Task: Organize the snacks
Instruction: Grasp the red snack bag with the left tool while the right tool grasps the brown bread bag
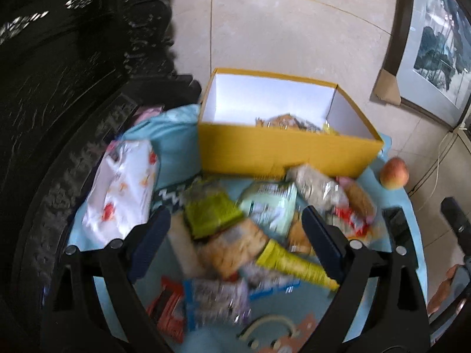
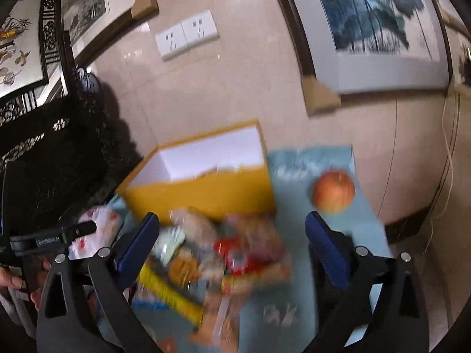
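A yellow cardboard box with a white inside stands open at the back of a light blue tablecloth; a few snack packets lie in it. A pile of wrapped snacks lies in front of the box, among them a green packet, a pale green packet and a yellow-green one. My left gripper is open above the pile and holds nothing. My right gripper is open above the same blurred pile, empty. The box also shows in the right wrist view.
An apple lies right of the box, also in the right wrist view. A white bag with red prints lies left of the pile. Dark carved furniture stands on the left. A tiled wall with sockets and framed pictures is behind.
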Available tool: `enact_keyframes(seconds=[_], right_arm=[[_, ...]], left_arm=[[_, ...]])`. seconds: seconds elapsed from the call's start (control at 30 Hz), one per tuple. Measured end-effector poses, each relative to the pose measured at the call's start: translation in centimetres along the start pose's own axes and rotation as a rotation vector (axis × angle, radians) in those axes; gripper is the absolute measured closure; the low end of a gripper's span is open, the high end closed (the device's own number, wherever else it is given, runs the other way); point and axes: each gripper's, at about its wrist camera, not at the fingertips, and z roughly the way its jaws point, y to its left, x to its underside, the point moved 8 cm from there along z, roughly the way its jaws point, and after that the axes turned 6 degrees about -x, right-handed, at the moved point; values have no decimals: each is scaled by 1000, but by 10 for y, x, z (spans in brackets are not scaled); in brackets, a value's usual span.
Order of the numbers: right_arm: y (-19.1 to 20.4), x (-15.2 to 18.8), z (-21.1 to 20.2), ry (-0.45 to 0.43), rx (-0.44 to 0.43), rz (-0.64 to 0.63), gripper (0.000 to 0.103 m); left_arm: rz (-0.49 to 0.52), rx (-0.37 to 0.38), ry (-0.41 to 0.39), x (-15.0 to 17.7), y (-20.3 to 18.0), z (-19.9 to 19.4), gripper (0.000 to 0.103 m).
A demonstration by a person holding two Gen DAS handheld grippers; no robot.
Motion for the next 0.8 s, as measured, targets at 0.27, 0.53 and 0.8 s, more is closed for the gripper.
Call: enact_keyframes(seconds=[0.27, 0.53, 0.8], right_arm=[[-7, 69, -3, 118, -21, 133, 2], [-11, 103, 13, 182, 26, 87, 2], [-7, 108, 16, 216, 2, 107, 2]], left_arm=[[44, -5, 69, 78, 3, 11, 10], [49, -67, 67, 133, 15, 29, 10], [34, -121, 32, 142, 40, 35, 10]])
